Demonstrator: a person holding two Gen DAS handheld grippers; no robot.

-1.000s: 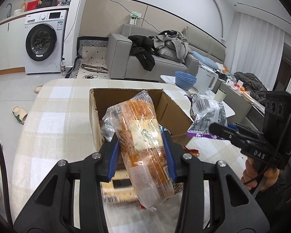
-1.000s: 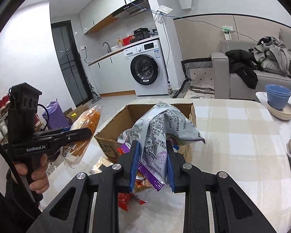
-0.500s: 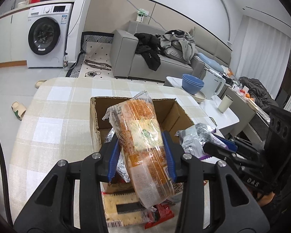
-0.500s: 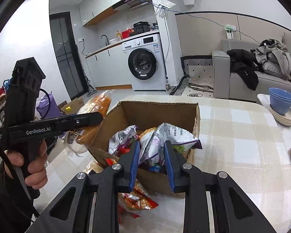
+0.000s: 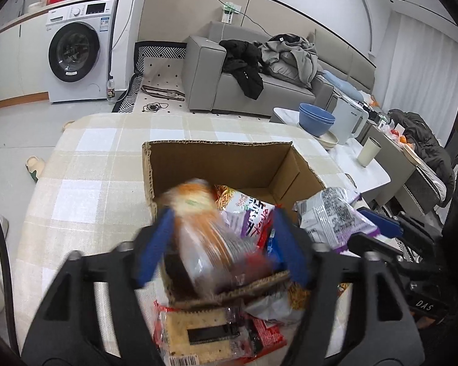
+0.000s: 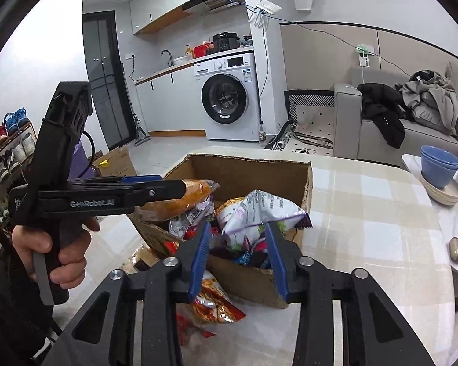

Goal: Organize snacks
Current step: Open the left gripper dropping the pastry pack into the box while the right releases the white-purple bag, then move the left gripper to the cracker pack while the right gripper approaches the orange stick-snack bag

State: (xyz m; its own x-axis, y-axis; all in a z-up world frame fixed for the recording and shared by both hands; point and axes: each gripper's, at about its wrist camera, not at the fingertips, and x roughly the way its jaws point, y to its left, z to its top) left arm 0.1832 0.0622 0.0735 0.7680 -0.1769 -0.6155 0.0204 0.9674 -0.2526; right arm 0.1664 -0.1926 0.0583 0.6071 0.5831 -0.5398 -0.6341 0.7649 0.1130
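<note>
Cardboard box (image 5: 229, 164) (one), two grippers, both jaws parted

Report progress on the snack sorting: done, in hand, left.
Done: several packets lie in the cardboard box. In hand: both claws are open, the orange packet between the fingers of the left claw over the box, the silver-purple bag by the right claw atop the pile. Left: the cracker packet on the table.

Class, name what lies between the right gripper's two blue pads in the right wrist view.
The silver-and-purple snack bag, released over the cardboard box; the right gripper jaws stand open.
</note>
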